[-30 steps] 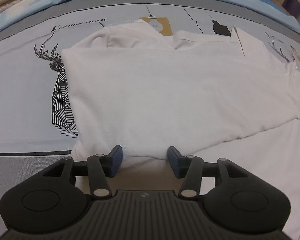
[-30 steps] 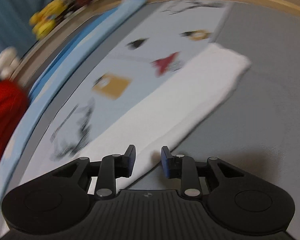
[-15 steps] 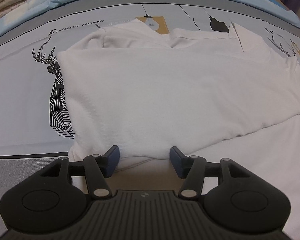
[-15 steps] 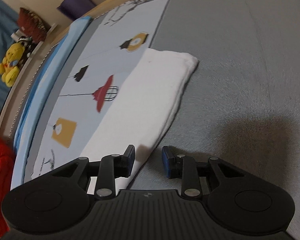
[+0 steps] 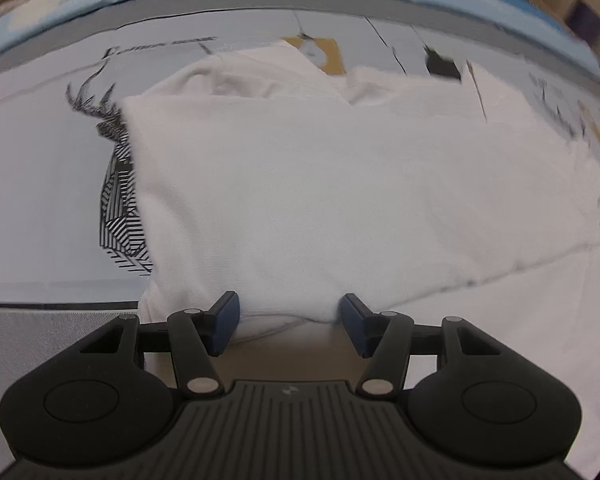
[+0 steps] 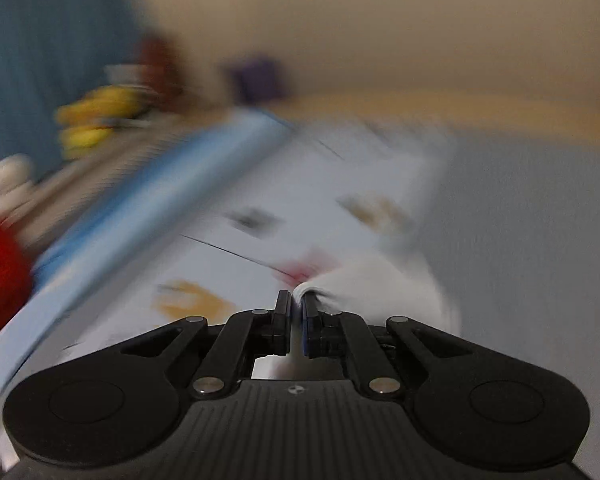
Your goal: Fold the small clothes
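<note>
Left tongs [image 5: 288,322]: we hold them spread, pinching nothing.
White T-shirt [image 5: 340,200]: folded over once, lying just ahead of them on the printed bedsheet [image 5: 52,200].
Right tongs [image 6: 296,320]: pressed together on the shirt's end.
Remaining: we judge further folds pending.

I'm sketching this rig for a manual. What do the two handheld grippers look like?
Both the left gripper and the right gripper are matte black, with a ribbed centre plate, round side housings, silver pivot pins and blue finger pads. No cables, hands or sleeves show.
</note>
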